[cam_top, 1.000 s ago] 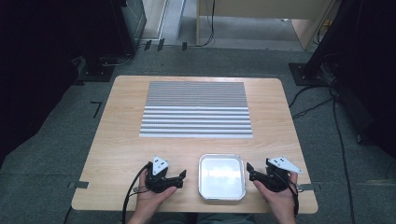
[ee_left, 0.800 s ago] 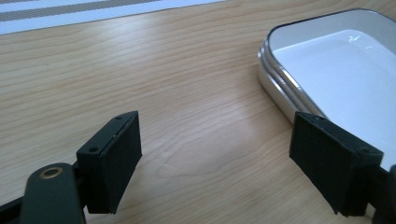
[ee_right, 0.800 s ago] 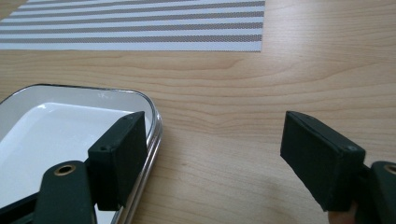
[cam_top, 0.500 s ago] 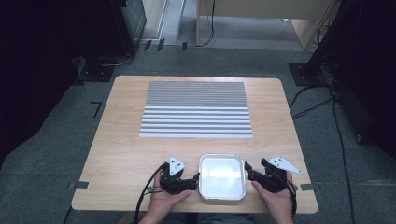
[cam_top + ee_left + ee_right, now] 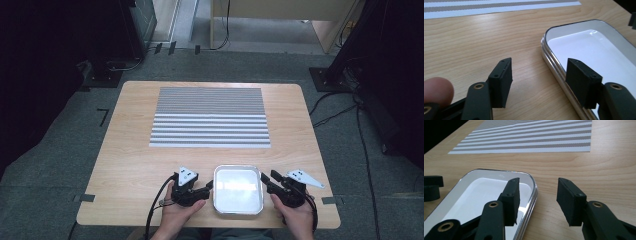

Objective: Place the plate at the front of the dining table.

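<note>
The left gripper (image 5: 209,187) sits at the left edge of the metal tray (image 5: 238,209), its jaws apart and straddling the tray's left rim. In the left gripper view (image 5: 541,82) one jaw stands over the bare wood and the other over the tray's white inside, with the rim running between them; the pads do not press on it. These jaws have just been closing, yet a clear gap is left on each side of the rim. A fingertip (image 5: 436,88) of the hand that holds this gripper shows at the lower left of that view.

The right gripper (image 5: 267,181) mirrors it at the tray's right edge. In the right gripper view (image 5: 537,200) one jaw hangs over the tray's inside and the other over the wood, the rounded rim between them and untouched by either pad. Its jaws too have just been closing, and they stand open around the rim rather than gripping it.

The tray is a shallow rectangular one with rounded corners, a shiny rim and a white floor (image 5: 599,50), lying flat near the front edge of the bench (image 5: 135,150), between the two hands (image 5: 177,217). In the right gripper view the far jaw tips of the left gripper (image 5: 431,187) show just beyond the tray's other side.

Farther back, well apart from the tray, a grey and white striped placemat (image 5: 210,117) lies flat at the middle of the bench. Cables trail from both grippers toward the person
</note>
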{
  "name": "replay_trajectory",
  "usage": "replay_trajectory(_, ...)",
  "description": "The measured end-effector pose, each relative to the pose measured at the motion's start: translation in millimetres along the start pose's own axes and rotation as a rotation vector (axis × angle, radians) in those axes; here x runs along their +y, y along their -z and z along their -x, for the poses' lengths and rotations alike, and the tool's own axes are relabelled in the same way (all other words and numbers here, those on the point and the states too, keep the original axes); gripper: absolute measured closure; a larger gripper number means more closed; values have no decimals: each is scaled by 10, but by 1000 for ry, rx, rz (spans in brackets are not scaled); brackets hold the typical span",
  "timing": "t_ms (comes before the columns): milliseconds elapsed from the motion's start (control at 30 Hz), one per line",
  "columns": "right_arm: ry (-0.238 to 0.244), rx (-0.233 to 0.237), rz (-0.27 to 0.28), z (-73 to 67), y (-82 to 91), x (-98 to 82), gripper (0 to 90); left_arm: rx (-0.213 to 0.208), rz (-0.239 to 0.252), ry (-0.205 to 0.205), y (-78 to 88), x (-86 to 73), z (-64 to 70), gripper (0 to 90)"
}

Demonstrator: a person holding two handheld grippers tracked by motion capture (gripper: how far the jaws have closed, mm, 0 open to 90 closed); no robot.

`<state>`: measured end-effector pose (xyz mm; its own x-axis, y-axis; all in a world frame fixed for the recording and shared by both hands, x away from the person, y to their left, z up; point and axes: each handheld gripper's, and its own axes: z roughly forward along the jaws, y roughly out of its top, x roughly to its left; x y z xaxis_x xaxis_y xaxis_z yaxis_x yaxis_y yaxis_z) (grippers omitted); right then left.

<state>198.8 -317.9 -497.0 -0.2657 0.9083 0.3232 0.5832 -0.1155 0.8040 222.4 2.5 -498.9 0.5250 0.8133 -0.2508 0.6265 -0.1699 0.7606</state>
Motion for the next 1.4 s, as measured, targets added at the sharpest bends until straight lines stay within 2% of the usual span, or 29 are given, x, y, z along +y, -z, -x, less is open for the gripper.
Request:
replay_trajectory(133,-18,26,0,5,-4,-6,568,-32,-13,9,-9,3,7,446)
replay_trajectory(167,-51,44,-25,11,-5,-1,589,-48,-14,13,-14,1,5,481)
replay_trajectory(200,-51,44,-25,11,-5,-1,589,-48,-14,13,-14,1,5,498)
replay_trajectory(267,-86,59,-55,26,-11,2,606,-76,-15,19,-13,3,-5,515)
replay_trajectory(300,-115,72,-71,52,-8,4,669,-88,-25,28,-8,10,-11,554)
replay_trajectory(333,-115,72,-71,52,-8,4,669,-108,-32,42,-5,18,-20,554)
replay_trajectory(467,-205,178,-101,112,-14,8,743,-179,-49,75,7,43,-56,618)
replay_trajectory(500,-263,239,-119,150,-26,3,755,-194,-52,84,7,45,-64,653)
replay_trajectory(533,-263,239,-119,150,-26,3,755,-209,-56,96,8,46,-70,653)
replay_trajectory(600,-311,277,-140,183,-39,-4,769,-216,-60,103,4,45,-73,674)
replay_trajectory(833,-344,226,-154,230,-27,-10,810,-243,-72,110,-1,44,-64,746)
replay_trajectory(1000,-366,216,-179,253,-43,-25,839,-269,-88,117,-18,37,-59,757)
replay_trajectory(1133,-381,229,-193,265,-54,-29,844,-277,-101,122,-40,29,-58,758)
replay_trajectory(1233,-414,248,-212,291,-72,-42,846,-282,-110,128,-58,19,-58,755)
replay_trajectory(1300,-423,258,-214,304,-80,-48,847,-275,-113,121,-63,14,-55,756)
replay_trajectory(1400,-463,293,-224,333,-97,-60,853,-250,-112,98,-64,9,-28,760)
